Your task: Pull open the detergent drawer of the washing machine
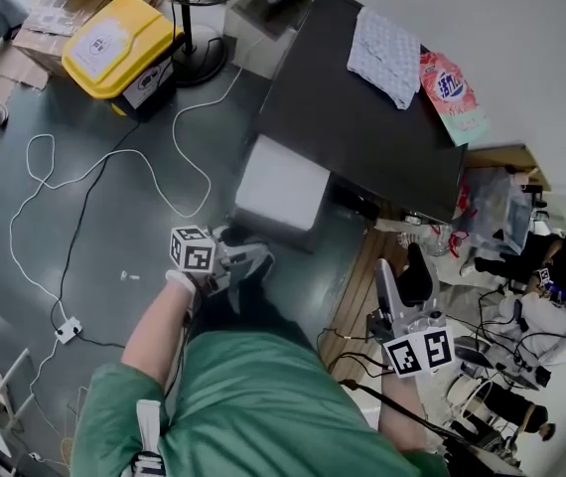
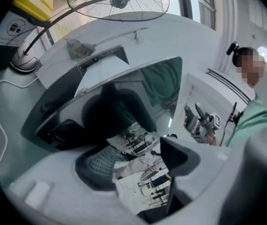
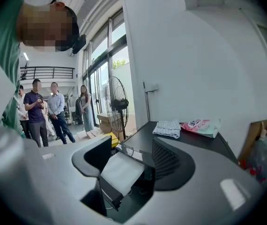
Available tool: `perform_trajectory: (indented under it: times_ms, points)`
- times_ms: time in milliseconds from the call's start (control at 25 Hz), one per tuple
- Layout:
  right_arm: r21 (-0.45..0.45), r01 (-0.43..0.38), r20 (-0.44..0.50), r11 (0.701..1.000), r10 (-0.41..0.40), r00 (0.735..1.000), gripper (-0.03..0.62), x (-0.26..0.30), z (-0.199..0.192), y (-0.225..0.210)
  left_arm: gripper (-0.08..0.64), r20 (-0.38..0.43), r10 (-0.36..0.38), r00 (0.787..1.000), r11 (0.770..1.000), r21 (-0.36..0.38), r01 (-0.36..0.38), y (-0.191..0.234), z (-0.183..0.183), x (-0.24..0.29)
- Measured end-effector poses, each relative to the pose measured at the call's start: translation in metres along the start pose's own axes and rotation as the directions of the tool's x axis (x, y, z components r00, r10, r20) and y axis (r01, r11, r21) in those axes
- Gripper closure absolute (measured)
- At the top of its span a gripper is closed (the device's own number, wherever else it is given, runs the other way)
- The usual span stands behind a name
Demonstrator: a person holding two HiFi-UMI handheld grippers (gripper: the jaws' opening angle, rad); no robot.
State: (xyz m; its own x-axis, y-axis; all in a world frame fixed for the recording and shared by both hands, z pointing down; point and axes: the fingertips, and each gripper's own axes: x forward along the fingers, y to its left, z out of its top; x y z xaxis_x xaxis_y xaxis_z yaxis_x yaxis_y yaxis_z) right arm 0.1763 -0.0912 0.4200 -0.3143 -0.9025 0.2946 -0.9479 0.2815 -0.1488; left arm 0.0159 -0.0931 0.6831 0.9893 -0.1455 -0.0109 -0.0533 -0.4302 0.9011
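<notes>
The washing machine [image 1: 362,117] has a dark top, and its white detergent drawer [image 1: 278,187] stands pulled well out of the front. My left gripper [image 1: 248,261] is at the drawer's front end. In the left gripper view the drawer's glossy dark front [image 2: 124,116] fills the gap between the wide-set jaws of my left gripper [image 2: 138,165], which appear clamped on it. My right gripper [image 1: 407,286] hangs off to the right, away from the machine. It stands open with nothing in it [image 3: 131,161], and its view looks along at the drawer [image 3: 122,172] sticking out.
A folded towel [image 1: 387,53] and a pink detergent bag [image 1: 452,92] lie on the machine. A fan's base [image 1: 199,53], a yellow box [image 1: 119,43] and a white cable [image 1: 94,167] are on the floor to the left. Bags and clutter [image 1: 501,207] stand to the right. Several people [image 3: 44,109] stand further off.
</notes>
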Motion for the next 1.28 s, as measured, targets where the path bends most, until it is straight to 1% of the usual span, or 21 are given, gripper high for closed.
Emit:
perform_trajectory:
  times_ms: [160, 280, 360, 520, 720, 840, 920, 960, 1000, 1040, 1080, 1120, 1200, 1240, 1280]
  points:
    - [0.008, 0.001, 0.000, 1.000, -0.001, 1.000, 0.321, 0.001, -0.001, -0.002, 0.276, -0.008, 0.009, 1.000, 1.000, -0.006, -0.009, -0.001, -0.008, -0.004]
    - [0.010, -0.004, 0.000, 1.000, 0.004, 1.000, 0.322, 0.003, -0.002, 0.000, 0.281, -0.017, 0.034, 0.999, 0.999, -0.010, -0.034, 0.006, -0.012, -0.004]
    - [0.010, -0.006, 0.003, 1.000, 0.006, 1.000, 0.321, 0.003, -0.001, 0.000, 0.271, -0.020, 0.054, 0.998, 0.998, -0.017, -0.055, 0.010, -0.014, -0.003]
    - [0.014, -0.006, 0.011, 1.000, 0.006, 1.000, 0.321, 0.003, 0.001, -0.003, 0.264, -0.023, 0.071, 0.997, 0.997, -0.017, -0.071, 0.011, -0.014, -0.003]
    - [0.016, -0.007, 0.021, 1.000, 0.007, 1.000, 0.321, 0.004, 0.004, -0.006, 0.250, -0.064, 0.094, 0.994, 0.995, -0.018, -0.095, 0.010, -0.020, -0.007]
    - [0.017, -0.005, 0.035, 1.000, 0.004, 0.999, 0.321, 0.004, 0.008, -0.010, 0.249, -0.098, 0.147, 0.984, 0.989, -0.020, -0.150, 0.014, -0.034, -0.027]
    - [0.018, -0.002, 0.046, 1.000, 0.001, 0.999, 0.321, 0.002, 0.010, -0.014, 0.249, -0.078, 0.214, 0.974, 0.976, -0.021, -0.216, 0.021, -0.034, -0.052]
    - [0.017, 0.000, 0.051, 1.000, -0.001, 0.999, 0.321, 0.002, 0.012, -0.016, 0.249, -0.048, 0.255, 0.966, 0.966, -0.019, -0.256, 0.025, -0.027, -0.067]
    - [0.017, 0.003, 0.056, 1.000, -0.004, 0.998, 0.321, 0.002, 0.013, -0.018, 0.250, -0.010, 0.302, 0.953, 0.953, -0.013, -0.302, 0.027, -0.017, -0.082]
    - [0.016, 0.006, 0.060, 1.000, -0.007, 0.998, 0.322, 0.001, 0.015, -0.019, 0.253, 0.031, 0.356, 0.934, 0.935, -0.002, -0.356, 0.028, -0.004, -0.097]
    - [0.017, 0.010, 0.065, 1.000, -0.012, 0.998, 0.321, 0.001, 0.016, -0.020, 0.258, 0.070, 0.415, 0.907, 0.909, 0.019, -0.417, 0.028, 0.010, -0.111]
    - [0.019, 0.014, 0.071, 1.000, -0.015, 0.997, 0.321, 0.001, 0.018, -0.021, 0.261, 0.105, 0.477, 0.873, 0.874, 0.049, -0.483, 0.027, 0.024, -0.123]
    - [0.021, 0.018, 0.088, 1.000, -0.020, 0.996, 0.321, 0.001, 0.022, -0.022, 0.262, 0.166, 0.576, 0.801, 0.793, 0.123, -0.596, 0.020, 0.051, -0.141]
    - [0.020, 0.021, 0.097, 1.000, -0.023, 0.995, 0.321, 0.001, 0.024, -0.021, 0.262, 0.197, 0.606, 0.771, 0.756, 0.160, -0.635, 0.012, 0.064, -0.145]
    - [0.015, 0.025, 0.105, 1.000, -0.026, 0.994, 0.321, 0.000, 0.026, -0.021, 0.264, 0.228, 0.626, 0.746, 0.721, 0.195, -0.665, 0.003, 0.077, -0.147]
